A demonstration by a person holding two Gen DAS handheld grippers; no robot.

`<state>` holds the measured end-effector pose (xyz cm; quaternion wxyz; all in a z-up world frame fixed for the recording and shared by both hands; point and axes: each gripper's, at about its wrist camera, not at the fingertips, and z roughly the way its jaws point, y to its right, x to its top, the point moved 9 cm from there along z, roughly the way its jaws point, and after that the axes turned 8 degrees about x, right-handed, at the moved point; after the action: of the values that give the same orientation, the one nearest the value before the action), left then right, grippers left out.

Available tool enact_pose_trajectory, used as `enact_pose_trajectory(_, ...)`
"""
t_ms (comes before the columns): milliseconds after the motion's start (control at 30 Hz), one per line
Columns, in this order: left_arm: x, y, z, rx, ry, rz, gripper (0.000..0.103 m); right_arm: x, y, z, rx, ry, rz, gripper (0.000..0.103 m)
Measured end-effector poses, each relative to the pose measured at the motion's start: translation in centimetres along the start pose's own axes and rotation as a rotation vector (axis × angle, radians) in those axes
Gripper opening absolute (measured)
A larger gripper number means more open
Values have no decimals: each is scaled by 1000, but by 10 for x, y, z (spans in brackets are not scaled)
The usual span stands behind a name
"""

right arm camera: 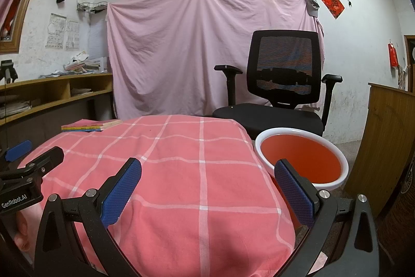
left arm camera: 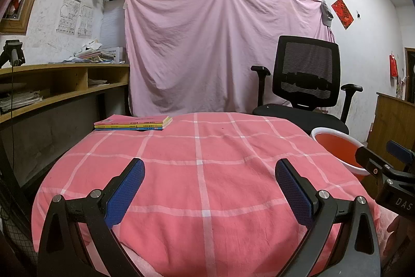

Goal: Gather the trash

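Note:
An orange bin with a white rim (right arm camera: pixel 301 160) stands beside the table's right edge, also seen as the bin (left arm camera: pixel 334 147) in the left wrist view. No loose trash shows on the pink checked cloth (left arm camera: pixel 207 168). My left gripper (left arm camera: pixel 210 188) hovers open over the near part of the cloth, nothing between its blue pads. My right gripper (right arm camera: pixel 207 188) is open too, over the cloth's right side, its right finger (right arm camera: pixel 293 188) in front of the bin. Each gripper appears at the edge of the other's view: the right gripper's body (left arm camera: pixel 384 168) and the left gripper's body (right arm camera: pixel 28 168).
A short stack of books (left arm camera: pixel 135 123) lies at the far left corner of the cloth. A black office chair (right arm camera: pixel 280 95) stands behind the bin. Wooden shelving (left arm camera: pixel 52 87) runs along the left, a wooden cabinet (right arm camera: pixel 384 144) on the right, a pink sheet (left arm camera: pixel 220 48) behind.

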<state>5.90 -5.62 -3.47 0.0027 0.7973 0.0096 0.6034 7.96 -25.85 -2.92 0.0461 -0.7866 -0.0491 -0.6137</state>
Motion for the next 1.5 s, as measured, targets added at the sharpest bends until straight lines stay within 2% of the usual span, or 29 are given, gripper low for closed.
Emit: enact_pose_trajectory(1500, -3, -2, 1, -3, -10, -8, 98, 1, 0, 0, 1, -2, 1, 103)
